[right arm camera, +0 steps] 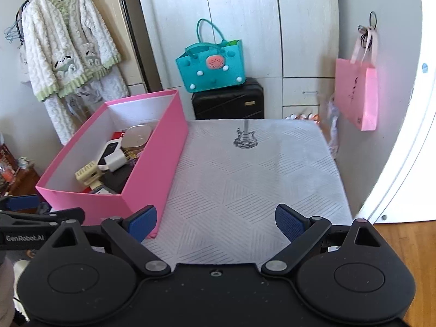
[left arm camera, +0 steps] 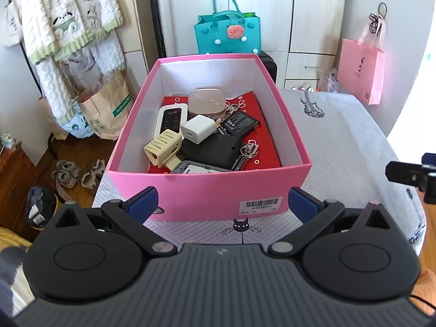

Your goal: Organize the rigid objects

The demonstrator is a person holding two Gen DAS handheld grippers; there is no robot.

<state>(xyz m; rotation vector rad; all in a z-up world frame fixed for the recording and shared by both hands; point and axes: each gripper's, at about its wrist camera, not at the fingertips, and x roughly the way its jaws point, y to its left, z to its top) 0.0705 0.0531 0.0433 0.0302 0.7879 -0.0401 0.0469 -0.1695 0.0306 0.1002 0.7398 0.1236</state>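
Note:
A pink box (left arm camera: 218, 188) stands on the table's white patterned cloth (left arm camera: 335, 141), straight ahead of my left gripper (left arm camera: 223, 204), which is open and holds nothing. Inside lie a white charger cube (left arm camera: 198, 128), a cream slotted plug (left arm camera: 162, 145), a white remote (left arm camera: 170, 118), a black battery (left arm camera: 239, 124), a rounded beige case (left arm camera: 207, 101), keys (left arm camera: 245, 154) and a black flat device (left arm camera: 215, 151) on a red card. In the right wrist view the pink box (right arm camera: 152, 163) sits to the left, and my right gripper (right arm camera: 216, 223) hangs open over bare cloth (right arm camera: 245, 185).
A teal bag (right arm camera: 212, 68) rests on a black suitcase (right arm camera: 229, 100) behind the table, before white cupboards. A pink paper bag (right arm camera: 357, 95) hangs on the right wall. Robes hang at left (right arm camera: 68, 49); paper bags (left arm camera: 103, 109) and shoes (left arm camera: 68, 174) lie on the floor.

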